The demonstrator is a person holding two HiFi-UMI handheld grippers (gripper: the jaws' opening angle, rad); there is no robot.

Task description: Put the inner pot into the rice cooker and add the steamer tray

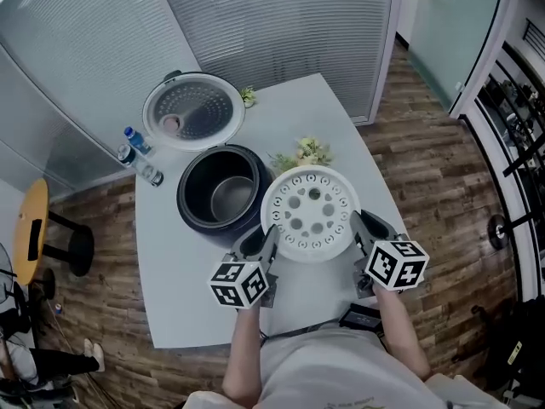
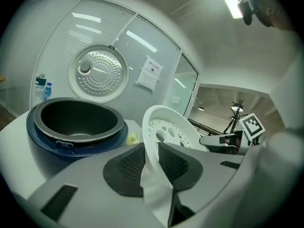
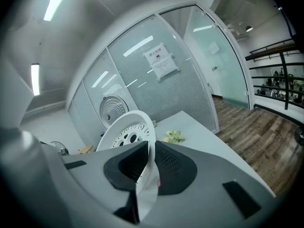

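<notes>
The white steamer tray (image 1: 310, 213), round with several holes, hangs above the table between both grippers. My left gripper (image 1: 266, 244) is shut on its left rim and my right gripper (image 1: 358, 233) is shut on its right rim. In the left gripper view the tray's rim (image 2: 153, 146) is pinched between the dark pads; the right gripper view shows the tray (image 3: 129, 132) clamped the same way. The rice cooker (image 1: 223, 187) stands to the tray's left with its lid (image 1: 193, 109) open and the dark inner pot (image 2: 76, 120) seated inside.
The white table (image 1: 187, 288) carries two plastic bottles (image 1: 136, 153) at its left edge and small yellow-green flowers (image 1: 308, 152) behind the tray. A glass partition stands behind the table, wood floor lies to the right, and a yellow stool (image 1: 32, 228) stands at the left.
</notes>
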